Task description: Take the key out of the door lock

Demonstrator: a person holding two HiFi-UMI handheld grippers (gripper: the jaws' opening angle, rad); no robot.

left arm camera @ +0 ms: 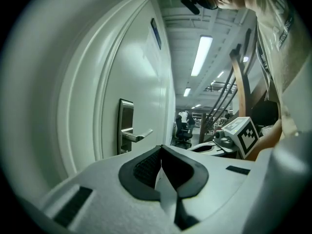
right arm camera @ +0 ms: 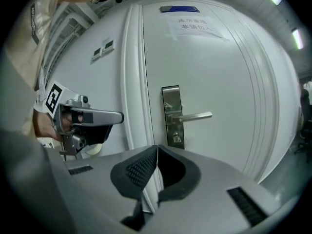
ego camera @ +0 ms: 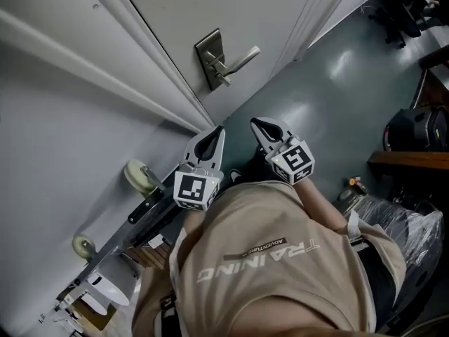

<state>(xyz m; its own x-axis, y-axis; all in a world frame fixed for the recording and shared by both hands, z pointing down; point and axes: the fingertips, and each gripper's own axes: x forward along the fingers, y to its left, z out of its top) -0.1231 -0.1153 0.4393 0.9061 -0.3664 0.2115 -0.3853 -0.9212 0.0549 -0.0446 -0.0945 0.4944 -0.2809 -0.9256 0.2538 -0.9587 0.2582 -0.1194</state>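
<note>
A steel lock plate (right arm camera: 171,115) with a lever handle (right arm camera: 193,116) is set in the white door (right arm camera: 219,72). Below the lever, a small silver key (right arm camera: 176,138) sticks out of the lock. The plate (ego camera: 210,60) also shows in the head view and the plate (left arm camera: 125,126) in the left gripper view; there the key is too small to make out. My left gripper (ego camera: 218,132) and right gripper (ego camera: 257,124) are held side by side, well short of the door, both shut with nothing in them. My right gripper (right arm camera: 157,151) points at the plate. My left gripper (left arm camera: 161,151) points along the door.
A cart with pale wheels (ego camera: 140,177) stands against the wall at the left. A dark bag (ego camera: 418,128) and a wooden shelf (ego camera: 407,161) are at the right. Office chairs (left arm camera: 184,126) stand far down the room. A paper notice (right arm camera: 193,25) hangs on the door.
</note>
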